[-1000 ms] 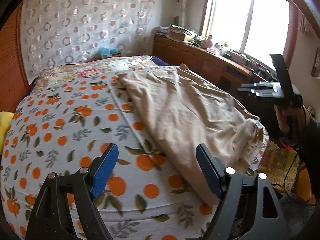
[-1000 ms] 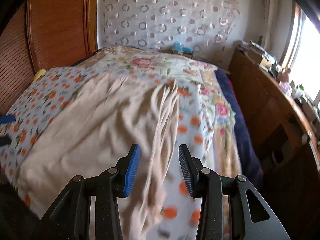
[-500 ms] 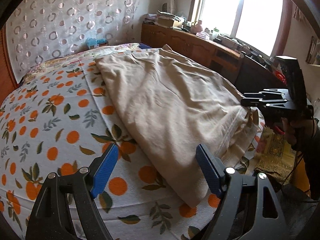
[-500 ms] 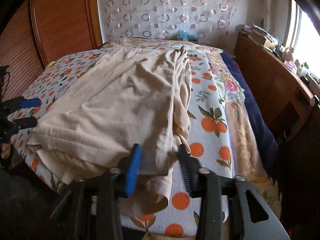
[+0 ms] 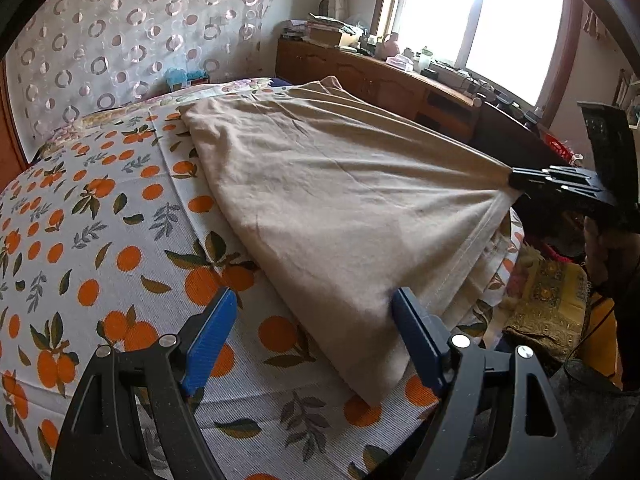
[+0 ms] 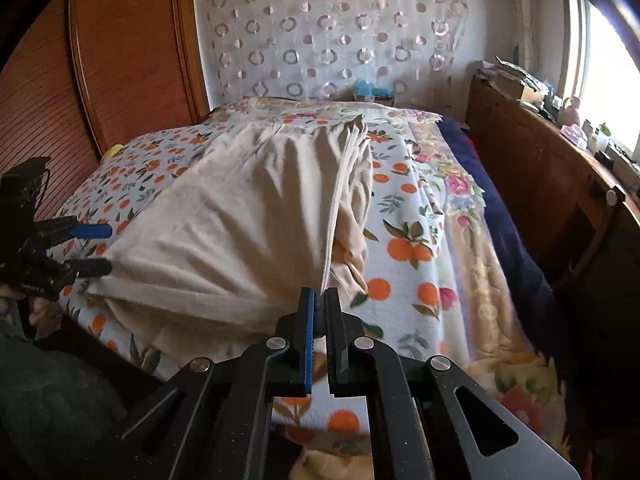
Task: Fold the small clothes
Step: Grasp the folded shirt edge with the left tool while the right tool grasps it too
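Observation:
A beige garment (image 5: 340, 200) lies spread on the bed; it also shows in the right wrist view (image 6: 240, 220). My left gripper (image 5: 312, 332) is open, its blue pads on either side of the garment's near corner, not gripping it. It shows at the left of the right wrist view (image 6: 94, 249), still open. My right gripper (image 6: 320, 300) is shut on the garment's other near corner and holds it lifted, with the cloth pulled taut. It shows at the right of the left wrist view (image 5: 516, 180), pinching the cloth.
The bed carries an orange-print sheet (image 5: 100, 240) and a floral blanket (image 6: 460, 200). A wooden dresser (image 6: 540, 168) with clutter runs along the window side. A wooden headboard (image 6: 132, 52) and a ring-patterned curtain (image 6: 328, 32) stand behind. A yellow patterned cloth (image 5: 548, 304) lies beside the bed.
My right gripper has closed on the garment's corner and pulled it up taut. My left gripper has moved closer to the other near corner and stays open.

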The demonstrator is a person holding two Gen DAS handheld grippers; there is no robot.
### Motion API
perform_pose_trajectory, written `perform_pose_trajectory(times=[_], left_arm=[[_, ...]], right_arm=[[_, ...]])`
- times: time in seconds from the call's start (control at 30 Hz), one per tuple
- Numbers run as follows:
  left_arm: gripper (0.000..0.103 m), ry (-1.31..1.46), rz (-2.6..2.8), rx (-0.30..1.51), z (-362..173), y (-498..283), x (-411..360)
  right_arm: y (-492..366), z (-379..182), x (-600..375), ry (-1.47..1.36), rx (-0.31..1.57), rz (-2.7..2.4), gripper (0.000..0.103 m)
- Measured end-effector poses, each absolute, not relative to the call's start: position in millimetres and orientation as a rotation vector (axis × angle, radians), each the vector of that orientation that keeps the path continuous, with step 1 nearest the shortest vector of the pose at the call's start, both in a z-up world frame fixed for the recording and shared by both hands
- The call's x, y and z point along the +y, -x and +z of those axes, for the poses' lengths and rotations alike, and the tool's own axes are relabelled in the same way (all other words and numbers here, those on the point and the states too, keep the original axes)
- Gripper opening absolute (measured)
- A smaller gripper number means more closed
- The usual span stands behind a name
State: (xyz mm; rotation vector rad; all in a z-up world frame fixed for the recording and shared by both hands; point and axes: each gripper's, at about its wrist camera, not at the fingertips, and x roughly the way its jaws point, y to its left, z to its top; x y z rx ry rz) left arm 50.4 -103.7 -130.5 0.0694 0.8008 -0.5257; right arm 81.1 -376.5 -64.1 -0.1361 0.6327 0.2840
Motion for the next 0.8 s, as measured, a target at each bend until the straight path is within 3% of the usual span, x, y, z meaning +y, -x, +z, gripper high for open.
perform_pose_trajectory(times=[0.33, 0.47, 0.57, 0.63, 0.8], left_arm=[[0.081, -0.072, -0.527, 0.824, -136.0, -52.0, -106.0], [0.081, -0.076, -0.53, 0.83, -137.9, -50.7, -107.6], [0.078, -0.074, -0.537, 0.828, -138.5, -49.4, -108.4], [0.068, -0.068, -0.548, 0.828, -138.7, -48.6, -109.2], [0.056, -0.072, -0.563, 0.831, -138.3, -46.9, -109.9]], right_arm=[[-90.7, -76.6, -369.6, 0.134, 0.667, 0.274, 0.006], [-102.7, -82.2, -377.1, 0.083, 0.678, 0.254, 0.05], [-110.8, -88.5, -379.5, 0.063, 0.694, 0.258, 0.053], [-114.4, -93.0, -377.9, 0.054, 0.71, 0.266, 0.054], [-114.4, -94.0, -370.9, 0.045, 0.72, 0.315, 0.054]])
